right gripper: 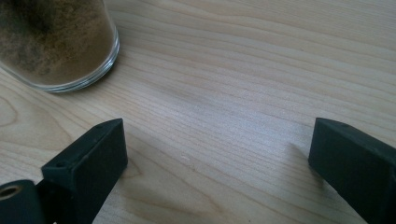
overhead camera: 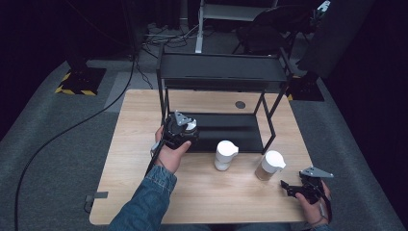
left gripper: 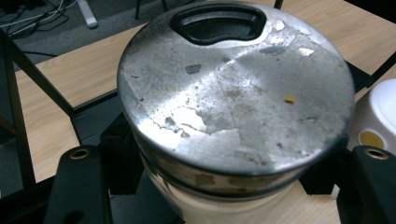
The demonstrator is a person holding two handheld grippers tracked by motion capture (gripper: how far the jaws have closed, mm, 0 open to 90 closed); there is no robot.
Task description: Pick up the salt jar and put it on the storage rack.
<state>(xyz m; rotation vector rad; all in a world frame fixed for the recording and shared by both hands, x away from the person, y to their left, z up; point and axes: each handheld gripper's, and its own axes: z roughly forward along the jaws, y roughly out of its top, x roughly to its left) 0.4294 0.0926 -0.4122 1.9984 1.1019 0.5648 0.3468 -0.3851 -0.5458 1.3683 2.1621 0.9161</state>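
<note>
L gripper (overhead camera: 185,131) sits at the front-left corner of the black two-tier rack (overhead camera: 221,72), at the edge of its lower shelf. Its jaws are clamped on a jar w/ a worn silver lid (left gripper: 233,88); in the left gripper view the jar fills the gap between the two black jaws, lid toward the camera, a black oval flap at the lid's far edge, whitish body below. The left hand (overhead camera: 169,153) wraps the gripper from behind; forearm in a denim sleeve (overhead camera: 144,199) comes up from the bottom edge, angled toward the rack.

Mid-table, just in front of the shelf: a white jar w/ white lid (overhead camera: 225,155), upright, apart from the gripper. To its right, near but not touching, a glass jar of brown powder (overhead camera: 268,166) w/ white lid, also upright.

R gripper (overhead camera: 287,186) is low over the wooden table (overhead camera: 207,202) near the front-right edge, jaws spread wide, nothing between them, pointing left toward the powder jar. Right hand (overhead camera: 315,204) grips it from behind, wrist at the bottom edge. In the right gripper view the glass base is at upper left, clear of both jaws.
</note>
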